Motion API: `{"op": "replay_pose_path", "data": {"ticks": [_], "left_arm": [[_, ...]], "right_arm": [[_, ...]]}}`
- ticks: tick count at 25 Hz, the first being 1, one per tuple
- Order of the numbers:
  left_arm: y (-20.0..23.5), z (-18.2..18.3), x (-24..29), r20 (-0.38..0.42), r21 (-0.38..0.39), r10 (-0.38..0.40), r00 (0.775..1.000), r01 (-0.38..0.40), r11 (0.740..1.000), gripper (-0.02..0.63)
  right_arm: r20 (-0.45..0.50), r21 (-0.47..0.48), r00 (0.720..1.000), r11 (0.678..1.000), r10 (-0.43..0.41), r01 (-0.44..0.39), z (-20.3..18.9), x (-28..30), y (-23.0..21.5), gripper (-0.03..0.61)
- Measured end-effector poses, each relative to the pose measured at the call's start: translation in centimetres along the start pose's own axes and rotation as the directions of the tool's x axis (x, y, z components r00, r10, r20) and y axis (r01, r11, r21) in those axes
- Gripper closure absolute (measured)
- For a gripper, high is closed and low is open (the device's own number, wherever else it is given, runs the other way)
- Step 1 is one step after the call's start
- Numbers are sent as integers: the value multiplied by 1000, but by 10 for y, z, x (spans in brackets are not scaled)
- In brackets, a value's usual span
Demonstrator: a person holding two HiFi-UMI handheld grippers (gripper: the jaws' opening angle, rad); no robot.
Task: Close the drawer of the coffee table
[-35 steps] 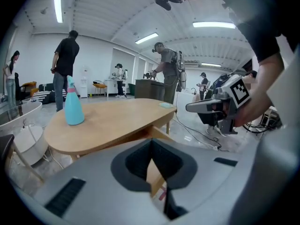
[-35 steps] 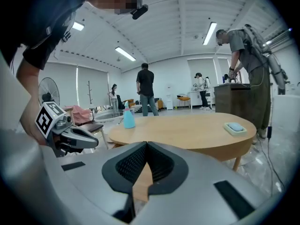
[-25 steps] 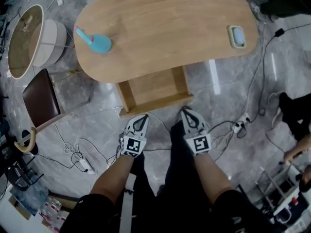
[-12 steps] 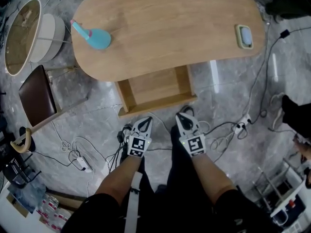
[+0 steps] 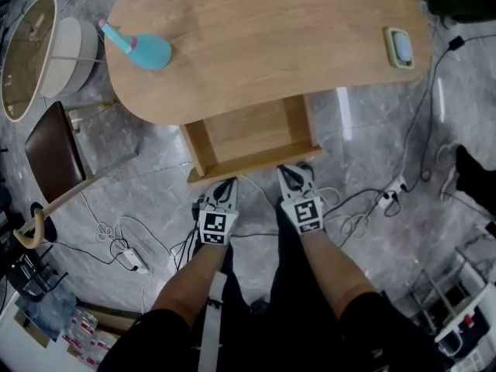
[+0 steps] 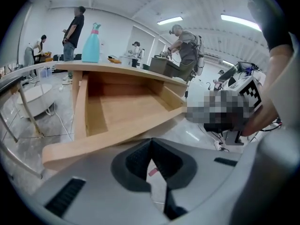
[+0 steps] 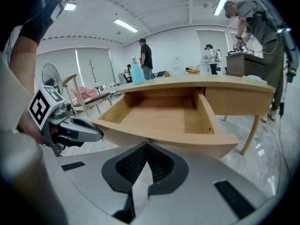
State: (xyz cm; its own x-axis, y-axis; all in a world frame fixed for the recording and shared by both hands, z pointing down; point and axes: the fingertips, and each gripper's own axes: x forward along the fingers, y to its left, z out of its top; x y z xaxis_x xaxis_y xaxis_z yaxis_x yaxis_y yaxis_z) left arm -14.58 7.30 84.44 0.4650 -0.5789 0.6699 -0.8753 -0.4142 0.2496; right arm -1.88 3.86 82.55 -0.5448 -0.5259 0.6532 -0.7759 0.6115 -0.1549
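The drawer [image 5: 252,134] stands pulled out, empty, at the table's [image 5: 263,37] near edge. The left gripper [image 5: 229,184] and right gripper [image 5: 293,173] are held just before its front, jaws pressed together on nothing. The approach is judged in hand. Next, both tips must be set against the front and pushed squarely inward.

Coffee table [image 5: 263,45] across the far side of the floor, with drawer [image 5: 252,138] pulled out from under its near edge. On the tabletop, bottle [image 5: 147,50] standing near the left end and, well apart at the right end, what may be a small dish [image 5: 401,47]. Just before the drawer front, left gripper [image 5: 227,184] and right gripper [image 5: 294,172] side by side. Left of the table, round stand [image 5: 46,56], with chair [image 5: 50,157] nearer. Power strip [image 5: 132,263] on the floor, near left.
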Motion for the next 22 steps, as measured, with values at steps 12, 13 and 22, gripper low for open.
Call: {"op": "replay_pose_path", "data": {"ticks": [12, 13, 22], "left_arm": [[6, 9, 1, 82, -82, -42, 996, 48, 995, 607], [7, 13, -2, 92, -91, -34, 995, 43, 995, 607], [30, 74, -2, 211, -18, -5, 977, 9, 1000, 607]], "right_arm": [[11, 25, 1000, 1000, -2, 2, -7, 21, 1, 569], [20, 35, 1000, 999, -6, 6, -2, 19, 0, 569], [137, 13, 990, 999, -38, 37, 56, 29, -17, 569]]}}
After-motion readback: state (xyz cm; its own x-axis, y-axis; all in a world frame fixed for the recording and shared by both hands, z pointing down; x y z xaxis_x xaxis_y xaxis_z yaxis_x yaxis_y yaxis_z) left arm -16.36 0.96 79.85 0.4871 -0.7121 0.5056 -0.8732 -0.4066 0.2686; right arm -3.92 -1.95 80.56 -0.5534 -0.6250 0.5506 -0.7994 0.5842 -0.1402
